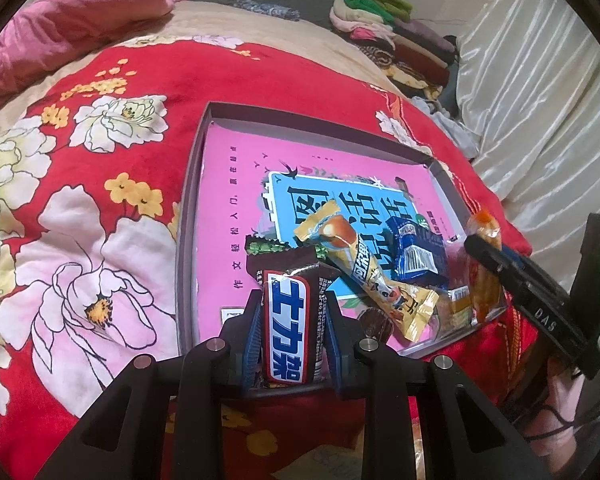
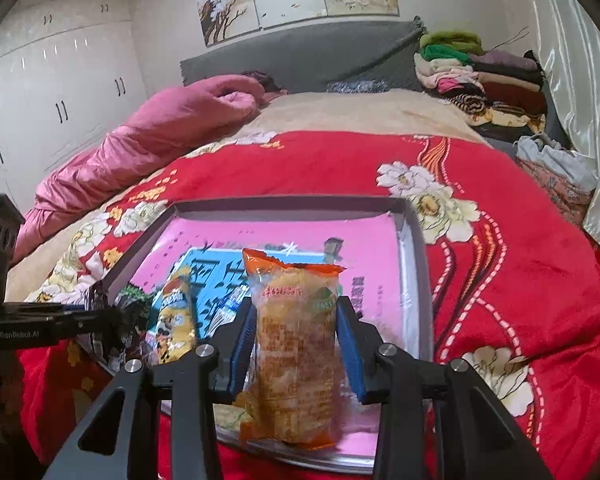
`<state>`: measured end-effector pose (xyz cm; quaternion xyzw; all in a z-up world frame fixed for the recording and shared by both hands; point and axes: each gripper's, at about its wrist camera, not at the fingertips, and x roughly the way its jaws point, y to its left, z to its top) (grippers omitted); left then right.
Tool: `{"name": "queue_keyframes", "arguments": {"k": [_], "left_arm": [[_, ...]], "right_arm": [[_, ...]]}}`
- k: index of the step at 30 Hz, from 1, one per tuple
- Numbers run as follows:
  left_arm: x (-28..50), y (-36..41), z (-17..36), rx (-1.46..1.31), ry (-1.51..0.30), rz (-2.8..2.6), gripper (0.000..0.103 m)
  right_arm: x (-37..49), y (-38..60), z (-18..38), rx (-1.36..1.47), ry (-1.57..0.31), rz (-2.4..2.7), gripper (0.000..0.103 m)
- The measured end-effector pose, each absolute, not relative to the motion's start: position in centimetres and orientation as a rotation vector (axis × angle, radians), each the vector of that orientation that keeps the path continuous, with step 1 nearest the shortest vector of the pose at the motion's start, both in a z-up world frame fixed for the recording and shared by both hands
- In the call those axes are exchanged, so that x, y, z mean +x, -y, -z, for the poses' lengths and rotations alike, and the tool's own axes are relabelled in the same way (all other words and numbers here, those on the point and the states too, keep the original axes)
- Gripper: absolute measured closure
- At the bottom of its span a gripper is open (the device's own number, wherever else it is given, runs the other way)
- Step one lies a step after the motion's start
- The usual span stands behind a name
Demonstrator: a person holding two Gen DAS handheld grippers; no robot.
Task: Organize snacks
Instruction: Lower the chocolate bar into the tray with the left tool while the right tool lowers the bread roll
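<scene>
Left gripper (image 1: pixel 290 308) clamped on a brown Snickers bar (image 1: pixel 289 330) — jaws pressed to both long sides, bar held lengthwise above the near edge of the shallow grey box (image 1: pixel 188 216). Right gripper (image 2: pixel 296 316) clamped on an orange snack packet (image 2: pixel 294 344), upright between the blue pads (image 2: pixel 350 344), over the box's near right corner. Lying inside the box near its front edge, on a pink book (image 1: pixel 228 184): a yellow snack stick (image 1: pixel 364 268), a blue packet (image 1: pixel 414 252), a green-and-brown wrapper (image 1: pixel 266 248). Box resting on a red floral blanket (image 1: pixel 100 184) spread across the bed — folded clothes (image 2: pixel 480 76) stacked at the far right corner.
</scene>
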<state>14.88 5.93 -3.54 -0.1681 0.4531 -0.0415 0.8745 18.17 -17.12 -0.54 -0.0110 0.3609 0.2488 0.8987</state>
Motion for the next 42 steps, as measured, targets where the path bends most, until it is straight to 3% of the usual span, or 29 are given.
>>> {"name": "queue_keyframes", "arguments": {"k": [28,42], "left_arm": [[14.9,-5.9,3.6,-0.366,-0.950,0.103,0.072],[14.6,-5.9,3.0,-0.382,-0.929,0.114,0.056]], "right_arm": [[17.4,16.3,1.1,-0.054,-0.784,-0.540,0.060],[16.8,16.2,0.7,-0.046,-0.771,-0.554,0.057]]}}
